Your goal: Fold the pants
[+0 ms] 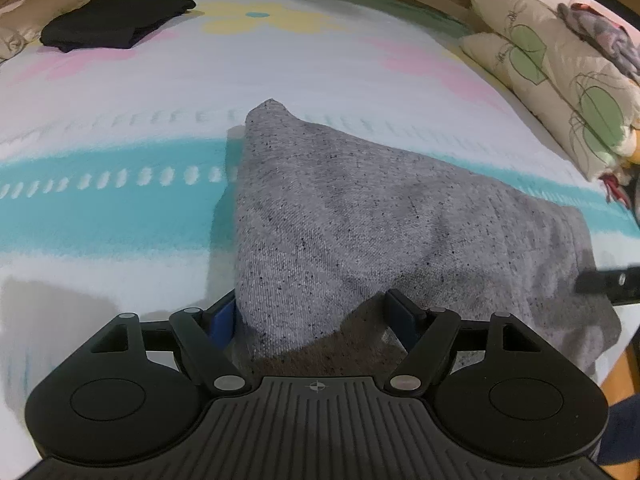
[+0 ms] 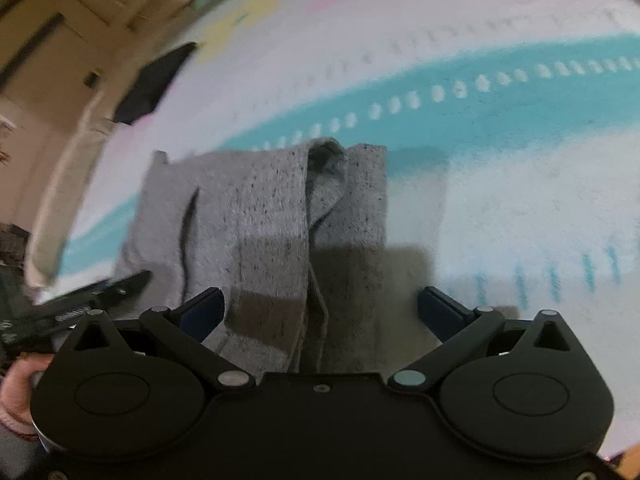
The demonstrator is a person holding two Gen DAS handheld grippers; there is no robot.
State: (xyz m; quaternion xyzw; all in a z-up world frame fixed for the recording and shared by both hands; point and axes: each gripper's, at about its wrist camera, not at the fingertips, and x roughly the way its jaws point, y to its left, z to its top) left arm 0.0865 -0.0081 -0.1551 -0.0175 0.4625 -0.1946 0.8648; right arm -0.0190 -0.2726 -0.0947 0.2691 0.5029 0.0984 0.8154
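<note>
Fingers of our left gripper (image 1: 314,312) stand spread wide, grey pants (image 1: 360,220) loose between them; our right gripper (image 2: 320,312) is likewise wide, clasping nothing. Pants lie folded on the bedspread (image 1: 120,208), across its turquoise band.

Folded speckled grey pants (image 1: 360,216) on bedspread (image 1: 120,208)

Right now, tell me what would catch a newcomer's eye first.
The grey speckled pants dominate, lying folded mid-bed on the white sheet with its bright teal stripe. A black folded garment sits at the far left corner, and leaf-print pillows are stacked along the right. Both grippers' fingers stand open over the pants.
</note>
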